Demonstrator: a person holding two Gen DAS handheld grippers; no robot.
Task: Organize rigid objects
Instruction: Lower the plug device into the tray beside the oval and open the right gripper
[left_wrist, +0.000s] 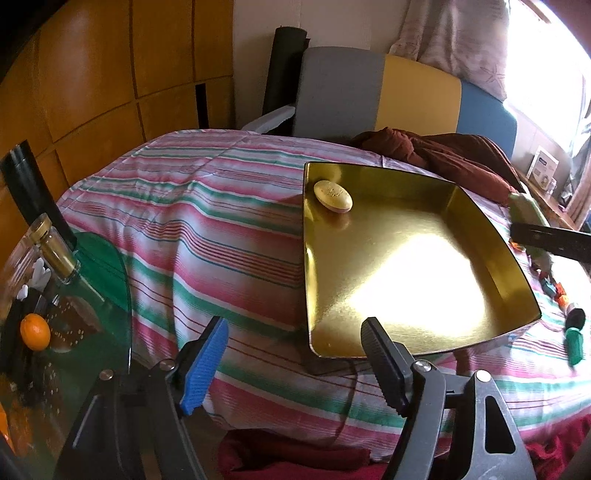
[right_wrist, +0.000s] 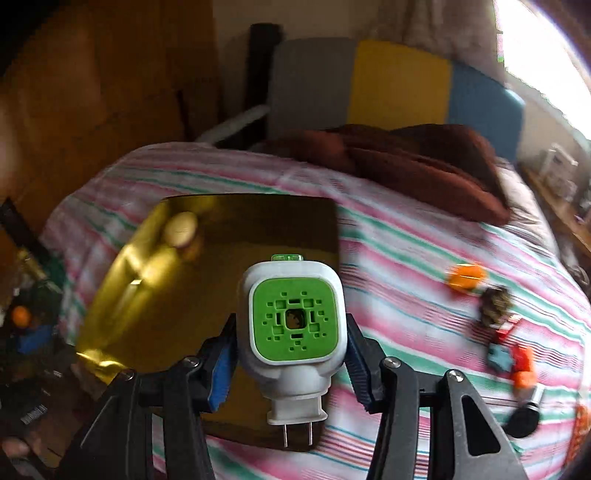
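Clamped between the right gripper (right_wrist: 290, 363) pads, the white-and-green plug-in vaporizer (right_wrist: 293, 325) hangs over the gold tray's (right_wrist: 140, 314) near edge, prongs down. It looks light, stiff and smooth-shelled (likely slippery), so its flat sides seem the best hold. The left gripper (left_wrist: 295, 365) gapes empty before the tray, where a soap bar (left_wrist: 332, 196) sits.

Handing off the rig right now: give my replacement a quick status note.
Right gripper: shut on the white-and-green plug-in device, held near the gold tray's right edge.
Left gripper: open, empty, in front of the tray.
Done: soap bar lies in the tray's far-left corner.
Left: release the device into the tray, then collect the small toys on the striped bedspread.
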